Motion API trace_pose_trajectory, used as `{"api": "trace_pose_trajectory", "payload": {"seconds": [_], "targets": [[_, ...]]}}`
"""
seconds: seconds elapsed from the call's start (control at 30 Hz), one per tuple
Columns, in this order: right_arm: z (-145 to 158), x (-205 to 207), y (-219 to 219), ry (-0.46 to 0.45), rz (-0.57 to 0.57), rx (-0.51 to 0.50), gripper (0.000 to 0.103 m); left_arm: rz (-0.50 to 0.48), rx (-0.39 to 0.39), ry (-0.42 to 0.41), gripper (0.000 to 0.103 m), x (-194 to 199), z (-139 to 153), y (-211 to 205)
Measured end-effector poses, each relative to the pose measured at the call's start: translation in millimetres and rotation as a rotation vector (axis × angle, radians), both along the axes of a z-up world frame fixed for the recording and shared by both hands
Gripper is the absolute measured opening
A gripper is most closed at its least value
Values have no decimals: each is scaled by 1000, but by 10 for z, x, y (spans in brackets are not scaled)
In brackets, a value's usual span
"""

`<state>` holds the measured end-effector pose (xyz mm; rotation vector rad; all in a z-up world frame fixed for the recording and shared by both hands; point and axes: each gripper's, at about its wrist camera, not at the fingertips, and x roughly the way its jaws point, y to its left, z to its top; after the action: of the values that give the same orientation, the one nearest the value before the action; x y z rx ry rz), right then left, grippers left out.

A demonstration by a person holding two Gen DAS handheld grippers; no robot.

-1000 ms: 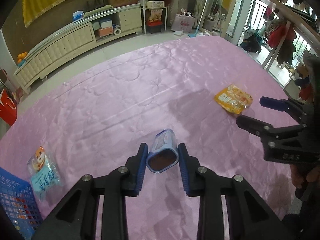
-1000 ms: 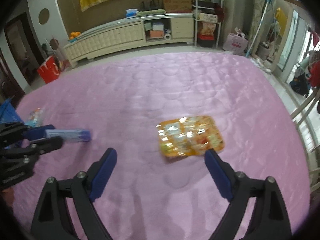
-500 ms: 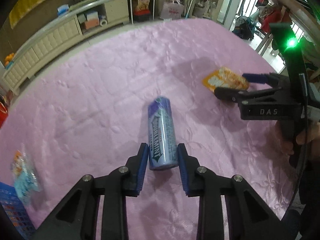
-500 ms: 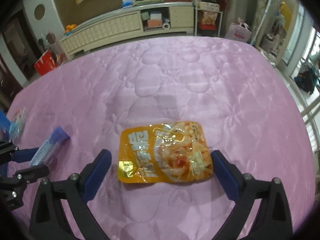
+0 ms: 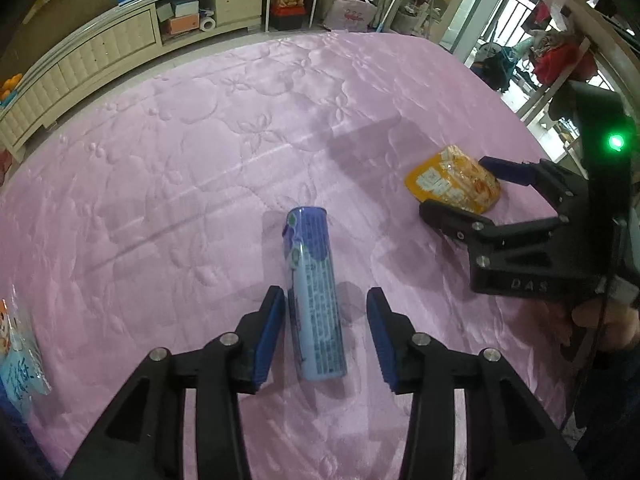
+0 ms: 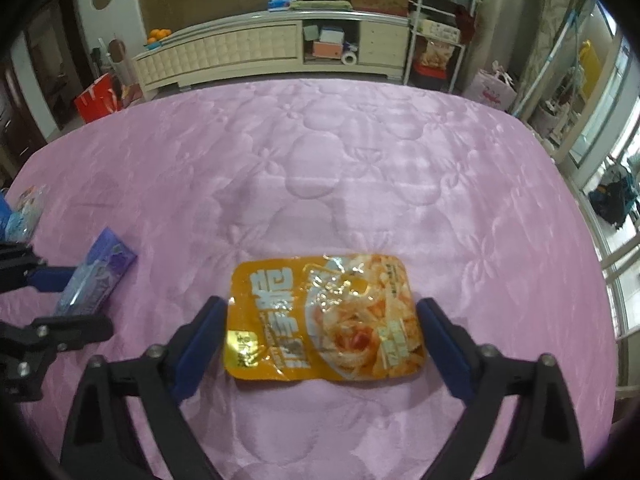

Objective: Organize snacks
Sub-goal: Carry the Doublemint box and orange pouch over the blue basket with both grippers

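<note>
A purple-blue snack tube (image 5: 314,292) lies on the pink quilted bedspread (image 5: 200,152), lengthwise between the fingers of my left gripper (image 5: 326,322). The jaws are open, with a gap on the right side. The tube also shows in the right wrist view (image 6: 96,278). An orange snack pouch (image 6: 324,314) lies flat between the wide-open fingers of my right gripper (image 6: 320,322), not squeezed. In the left wrist view the pouch (image 5: 452,186) sits at the right, with the right gripper (image 5: 468,186) around it.
A clear snack bag with blue print (image 5: 18,364) lies at the bedspread's left edge, also in the right wrist view (image 6: 24,208). A long cream cabinet (image 6: 256,54) and a metal rack (image 6: 436,28) stand beyond the bed. A window and clothes are at right.
My left gripper lowered the tube flat onto the bedspread and opened off it. My right gripper moved forward and down until its open fingers straddle the orange pouch.
</note>
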<state>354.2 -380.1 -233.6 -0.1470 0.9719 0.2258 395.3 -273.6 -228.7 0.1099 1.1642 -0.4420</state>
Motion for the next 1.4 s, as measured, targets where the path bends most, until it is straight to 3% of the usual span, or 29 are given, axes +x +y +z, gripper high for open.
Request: {"api": "trace_pose_trajectory", "payload": {"seconds": [0.07,0.1,0.17,0.2,0.23,0.27,0.37,0.7,0.93,1.4], "targets": [[13,-12,19,-4,15,2,81,8,48,-25,22,-16,-7,-59],[24,-27,38,-7,22,2,78,6,60,-31,21,-25,-9,-68],[45,-43,50,-17,26,11,59,1,61,-41,20,-39,-15,-62],[55,-42,48,-19,23,16,46,2,55,-44,20,-47,-15,-53],[64,-43,42,-29,7,9,20,12,40,-42,20,-49,-15,-29],[65,-42,21,-29,-5,16,6,19,28,-41,20,-55,-16,-5],[75,-29,-82,-10,-34,94,5,35,19,-36,20,-40,-4,41],[429,-241,11,-78,-28,135,4,62,-23,-70,20,-186,237,296],[864,-482,288,-123,18,114,4,73,-56,-129,20,-395,627,448],[1548,-1114,953,-189,98,114,4,126,-98,-275,20,-1055,1481,1157]]}}
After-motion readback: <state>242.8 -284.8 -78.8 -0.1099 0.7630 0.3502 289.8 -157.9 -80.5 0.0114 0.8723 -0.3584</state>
